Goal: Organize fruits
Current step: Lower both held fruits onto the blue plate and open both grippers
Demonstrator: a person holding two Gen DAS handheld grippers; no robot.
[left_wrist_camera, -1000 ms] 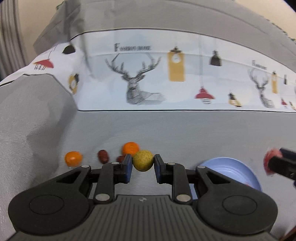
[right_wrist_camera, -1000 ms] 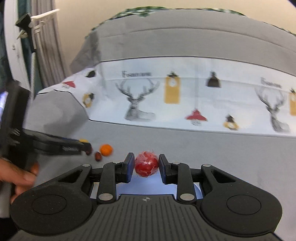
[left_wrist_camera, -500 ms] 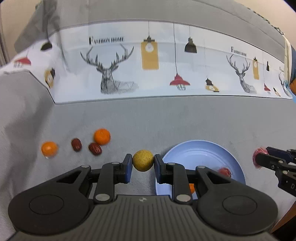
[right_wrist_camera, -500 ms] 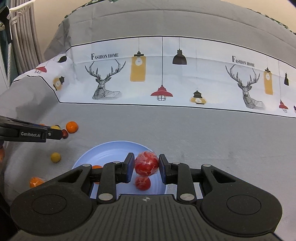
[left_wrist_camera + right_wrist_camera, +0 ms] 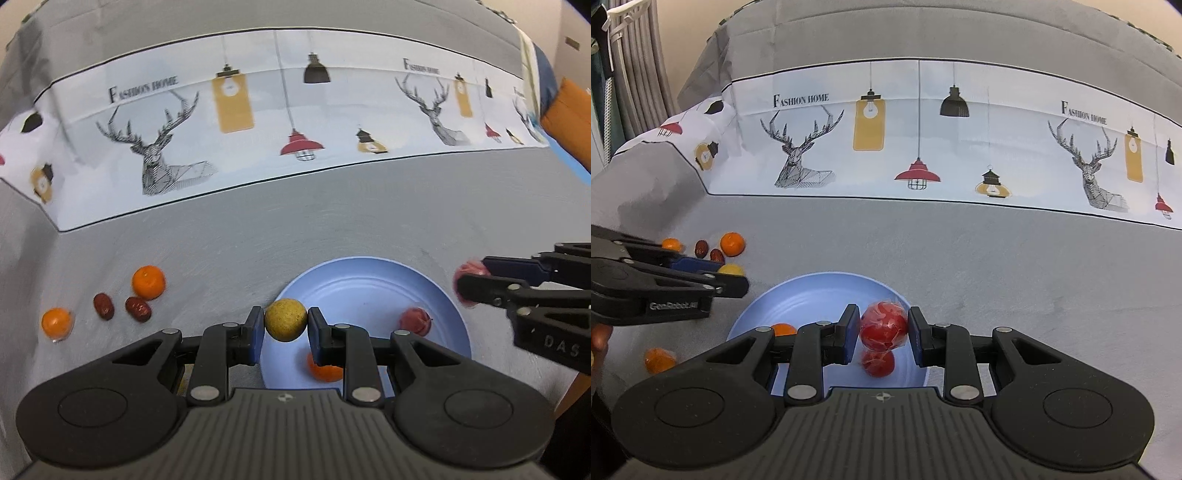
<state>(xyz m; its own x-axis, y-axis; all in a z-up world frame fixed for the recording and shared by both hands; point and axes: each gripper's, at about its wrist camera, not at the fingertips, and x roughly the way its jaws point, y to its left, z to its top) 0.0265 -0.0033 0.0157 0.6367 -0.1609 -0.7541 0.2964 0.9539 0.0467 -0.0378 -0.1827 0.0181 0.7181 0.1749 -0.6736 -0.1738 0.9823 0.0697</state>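
The left gripper (image 5: 285, 325) is clenched on a yellow-green fruit (image 5: 285, 319) at the near-left rim of the blue plate (image 5: 369, 291). The right gripper (image 5: 882, 332) clamps a wrapped red fruit (image 5: 883, 331) above the plate, over another red fruit (image 5: 878, 363). Farther left on the grey cloth (image 5: 258, 243) lie oranges (image 5: 148, 282) and dates (image 5: 138, 309).

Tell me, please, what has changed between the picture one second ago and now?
Both hand-held grippers moved toward the blue plate: the left one brought the yellow fruit to its near rim, and the right one carried the wrapped red fruit over it. Nothing was released. The fruits on the cloth stayed put.
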